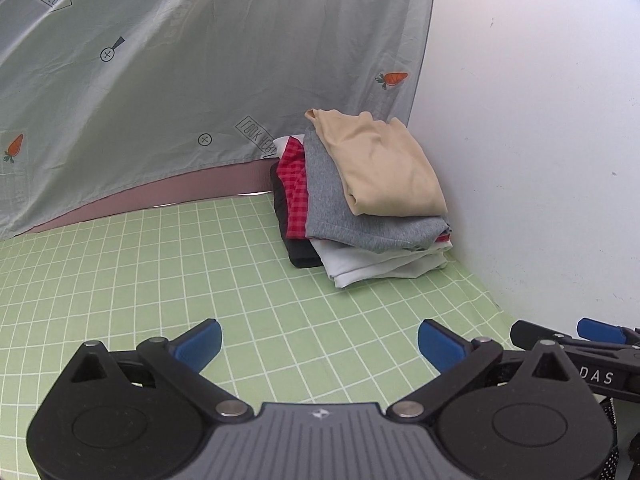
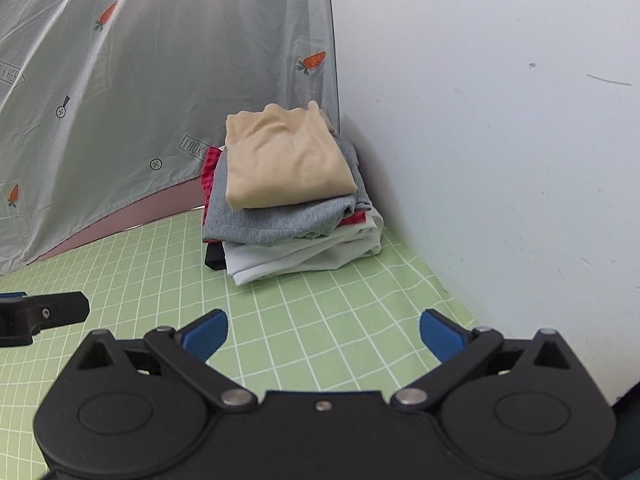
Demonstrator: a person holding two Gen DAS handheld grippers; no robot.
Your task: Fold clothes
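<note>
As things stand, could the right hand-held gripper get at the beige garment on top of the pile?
Probably yes. The right hand-held gripper is open and empty, bare green checked sheet lies between it and the pile, and the beige garment sits uncovered on top. The wall stands close beside the pile.

Beige top (image 1: 384, 164) over grey garment (image 1: 340, 204); green, white-gridded sheet (image 1: 160, 272).

The left gripper (image 1: 319, 343) is pointing forward and downward, its jaws standing wide apart with nothing between them. The right gripper (image 2: 324, 334) is sitting just beside it at its three o'clock, angled down alike, its blue-padded jaws also standing spread wide and gripping nothing.
</note>
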